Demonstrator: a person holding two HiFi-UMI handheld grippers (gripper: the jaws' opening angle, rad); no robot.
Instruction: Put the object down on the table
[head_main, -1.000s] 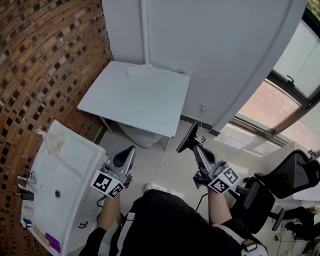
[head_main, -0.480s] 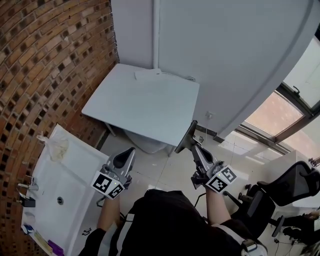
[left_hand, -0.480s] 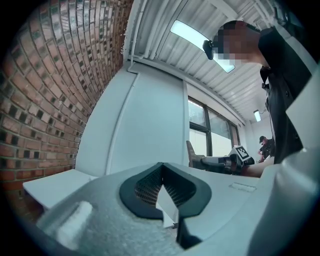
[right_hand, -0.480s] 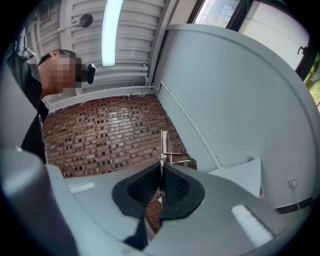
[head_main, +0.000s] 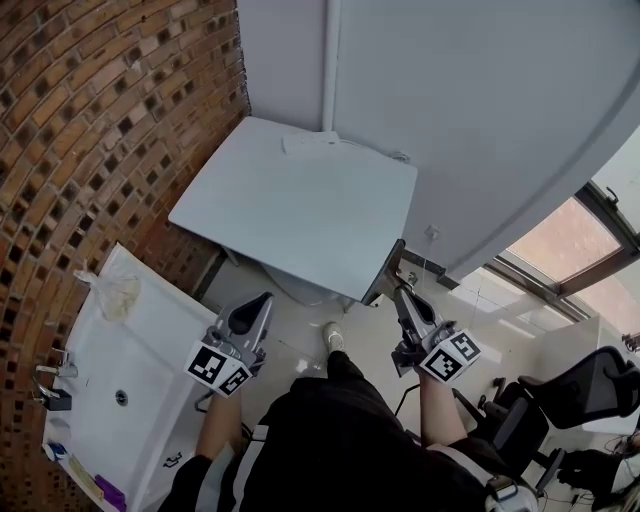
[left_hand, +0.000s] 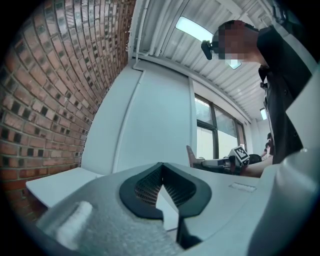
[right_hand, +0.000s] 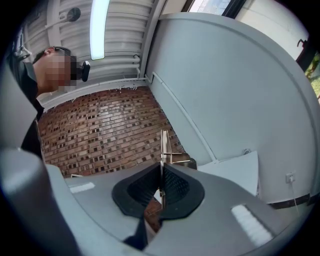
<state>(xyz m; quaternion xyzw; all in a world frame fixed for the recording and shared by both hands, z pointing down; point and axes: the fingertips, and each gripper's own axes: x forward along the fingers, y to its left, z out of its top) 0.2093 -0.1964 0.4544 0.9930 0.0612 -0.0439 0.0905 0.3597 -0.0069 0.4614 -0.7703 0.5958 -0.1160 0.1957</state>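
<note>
The white table (head_main: 300, 205) stands against the grey wall, ahead of both grippers. My right gripper (head_main: 401, 292) is shut on a thin flat dark piece (head_main: 386, 272), which sticks up edge-on between the pads (right_hand: 163, 142). The piece hangs just off the table's near right corner, above the floor. My left gripper (head_main: 251, 314) is lower left, over the floor by the sink, with its pads closed together (left_hand: 161, 172) and nothing between them. From the left gripper view the right gripper and its piece (left_hand: 190, 155) show to the right.
A white sink (head_main: 150, 330) with a tap (head_main: 48, 385) runs along the brick wall (head_main: 90, 120) at left. A flat white item (head_main: 310, 143) lies at the table's far edge. An office chair (head_main: 575, 390) and a window (head_main: 590, 250) are at right.
The table has come closer and the person's foot now shows on the floor. The right gripper with the piece has moved to the table's near right corner. The left gripper has hardly moved.
</note>
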